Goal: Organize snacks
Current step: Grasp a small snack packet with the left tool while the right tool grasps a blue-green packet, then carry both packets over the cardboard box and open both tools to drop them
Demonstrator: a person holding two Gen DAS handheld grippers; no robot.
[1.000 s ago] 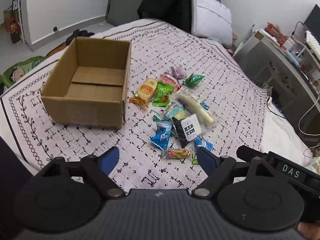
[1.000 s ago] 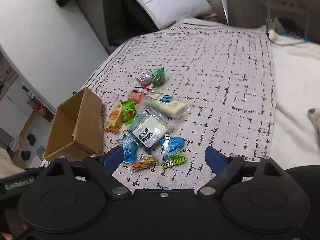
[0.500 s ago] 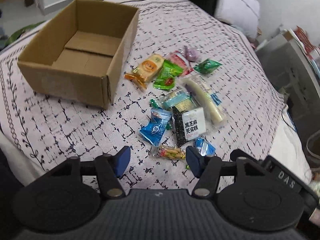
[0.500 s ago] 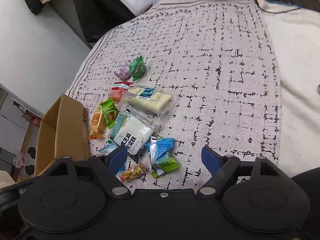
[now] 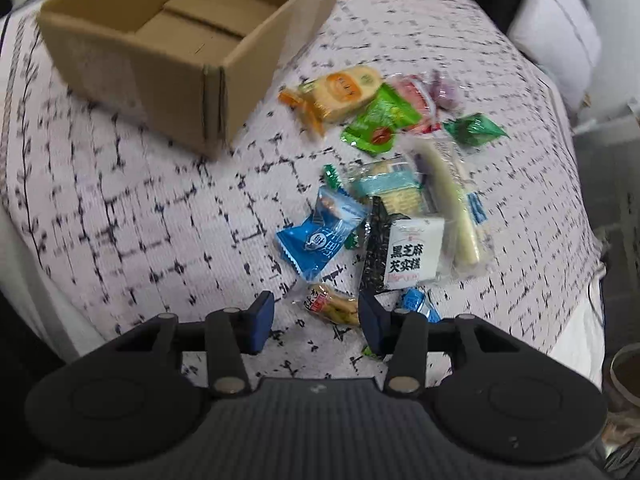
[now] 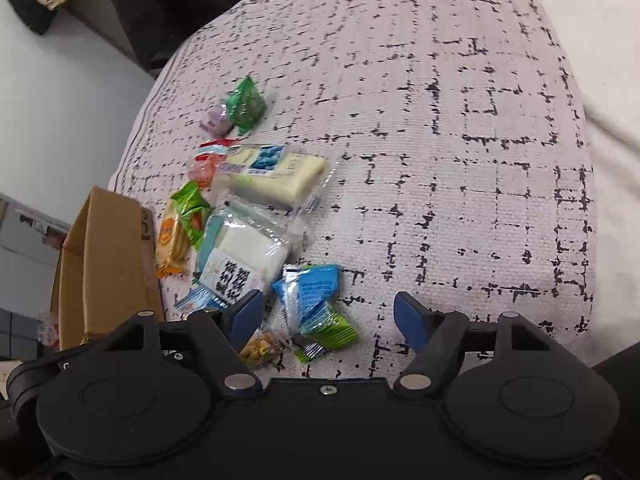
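Several wrapped snacks lie in a pile on the patterned bedspread. An empty cardboard box stands to their left; it also shows in the right wrist view. My left gripper is open and low over a small clear peanut packet, which lies between its fingers. A blue packet and a black sesame packet lie just beyond. My right gripper is open, empty, just above a blue packet and a green packet.
A long white cheese-stick packet, an orange biscuit packet, green packets and a purple sweet fill the pile. A white pillow and dark clothing lie at the bed's far end.
Both grippers have moved forward and down toward the snack pile. The left gripper's fingers have narrowed and now straddle the peanut packet.
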